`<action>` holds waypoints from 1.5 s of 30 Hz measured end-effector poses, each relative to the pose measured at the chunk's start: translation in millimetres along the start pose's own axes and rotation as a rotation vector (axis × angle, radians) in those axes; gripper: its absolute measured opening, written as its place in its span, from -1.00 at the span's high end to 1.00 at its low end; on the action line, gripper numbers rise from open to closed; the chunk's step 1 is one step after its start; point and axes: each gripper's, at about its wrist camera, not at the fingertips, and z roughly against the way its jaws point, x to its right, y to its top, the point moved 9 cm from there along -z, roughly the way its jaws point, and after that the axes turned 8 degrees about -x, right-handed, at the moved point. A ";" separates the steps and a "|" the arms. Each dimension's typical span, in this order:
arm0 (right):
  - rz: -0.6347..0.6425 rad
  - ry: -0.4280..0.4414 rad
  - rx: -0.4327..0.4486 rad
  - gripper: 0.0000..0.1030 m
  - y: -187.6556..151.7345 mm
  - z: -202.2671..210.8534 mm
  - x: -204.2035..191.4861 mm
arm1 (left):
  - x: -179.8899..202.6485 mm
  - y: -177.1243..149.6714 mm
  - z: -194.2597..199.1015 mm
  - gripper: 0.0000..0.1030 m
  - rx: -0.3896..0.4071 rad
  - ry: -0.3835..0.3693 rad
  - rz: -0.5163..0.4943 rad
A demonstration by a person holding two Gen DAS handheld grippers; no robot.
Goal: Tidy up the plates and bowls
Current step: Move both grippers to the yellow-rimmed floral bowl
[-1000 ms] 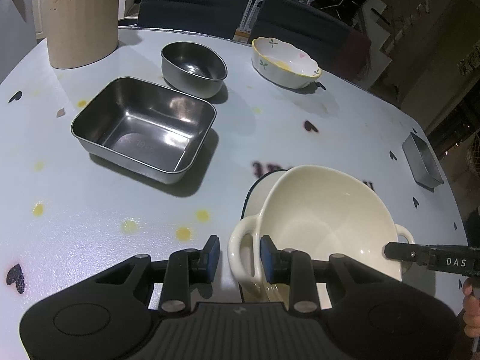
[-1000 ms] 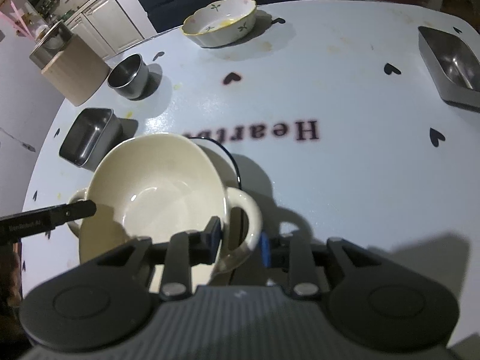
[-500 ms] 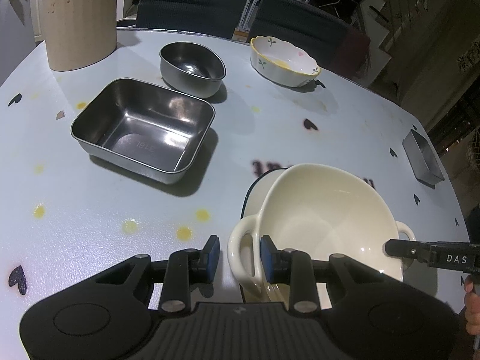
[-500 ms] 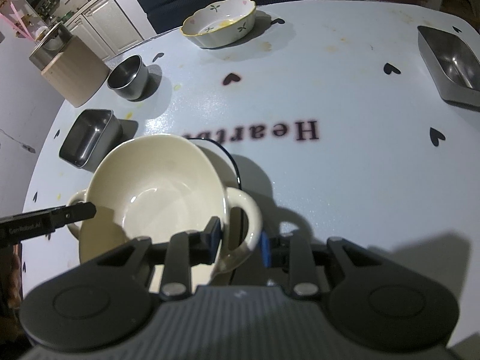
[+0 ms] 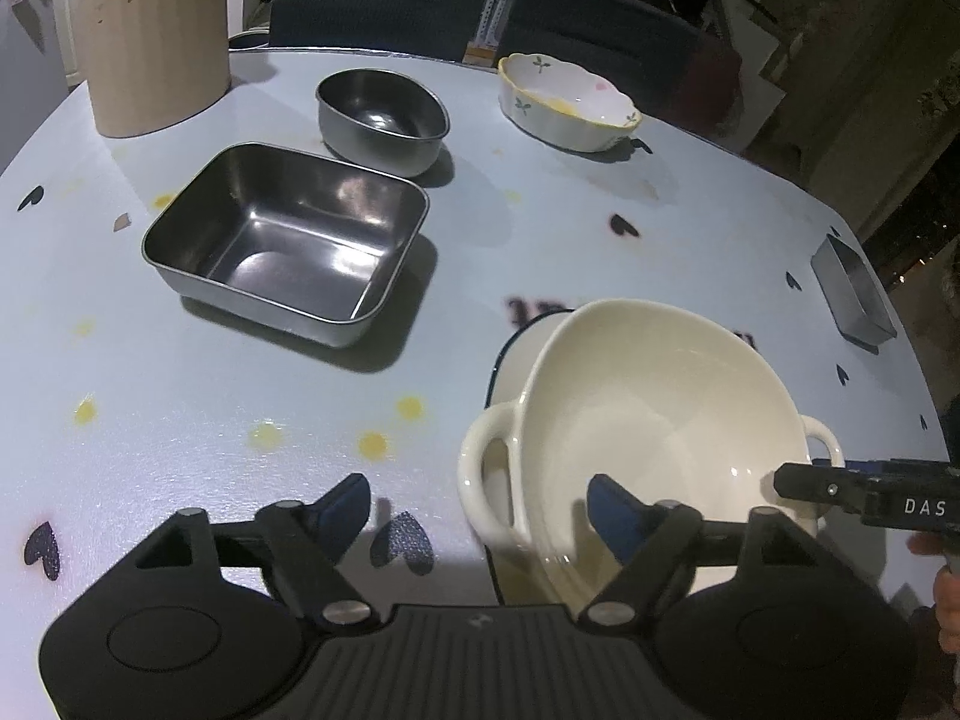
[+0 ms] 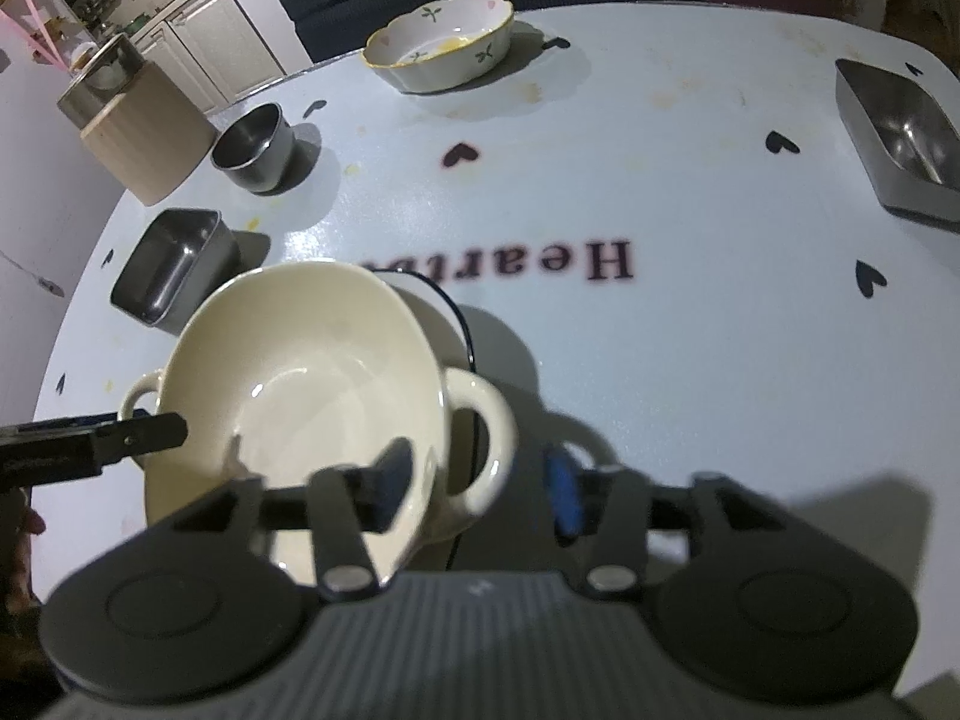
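On the tabletop [image 5: 540,228] the cream bowl [image 5: 654,414] sits on a dark-rimmed plate [image 6: 447,312], and the left claw [image 5: 480,507] and right claw [image 6: 474,483] each straddle one of its handles, spread open, gripping nothing.

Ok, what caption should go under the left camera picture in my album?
Left gripper open around the cream two-handled bowl's handle, bowl sitting on a dark-rimmed plate.

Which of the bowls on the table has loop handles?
The large cream bowl sitting on the dark-rimmed plate, between the two open grippers. The round steel bowl and floral scalloped bowl farther back have no handles.
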 end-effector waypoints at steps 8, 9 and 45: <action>0.024 -0.002 0.062 -0.87 3.6 8.8 -0.6 | 8.2 4.6 17.0 -0.99 0.077 -0.001 -0.011; 0.026 0.002 0.080 -0.94 6.1 11.6 -0.8 | 9.3 6.1 21.9 -0.99 0.096 0.001 -0.010; 0.155 0.019 0.461 -0.97 259.4 67.8 60.8 | 60.1 252.2 -12.7 -0.99 0.357 0.043 0.022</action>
